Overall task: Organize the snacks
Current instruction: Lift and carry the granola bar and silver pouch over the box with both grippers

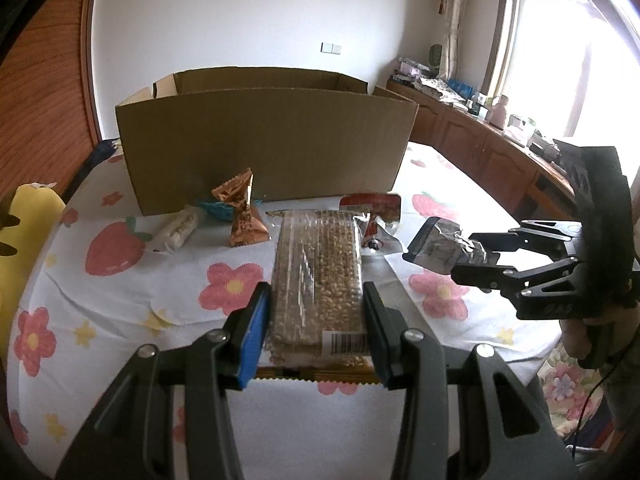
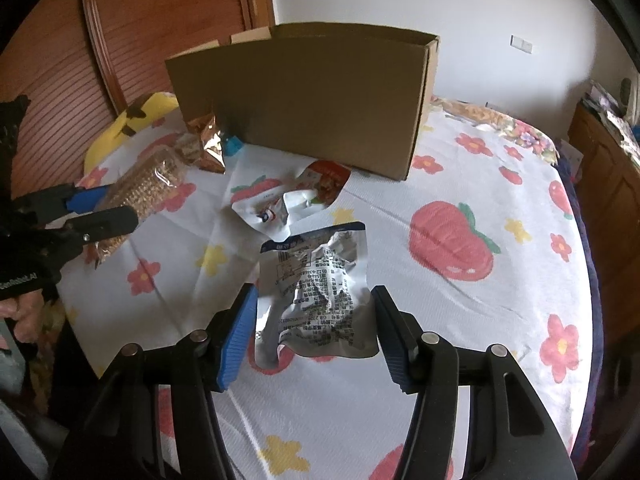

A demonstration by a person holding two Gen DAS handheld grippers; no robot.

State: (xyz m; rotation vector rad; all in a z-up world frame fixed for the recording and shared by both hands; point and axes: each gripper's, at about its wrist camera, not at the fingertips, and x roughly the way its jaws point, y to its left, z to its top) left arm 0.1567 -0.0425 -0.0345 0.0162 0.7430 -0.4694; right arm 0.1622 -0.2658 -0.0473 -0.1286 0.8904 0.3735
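Observation:
My left gripper is shut on a clear pack of grain bars, held level above the flowered tablecloth. The right wrist view shows the same gripper and pack at the left. My right gripper is shut on a crumpled silver foil packet, with both pads against its sides. In the left wrist view that gripper holds the packet just off the cloth. An open cardboard box stands behind.
In front of the box lie a copper-foil snack, a white bar, a small blue item and a red-and-white pouch. A yellow plush sits at the left edge. Wooden cabinets line the right.

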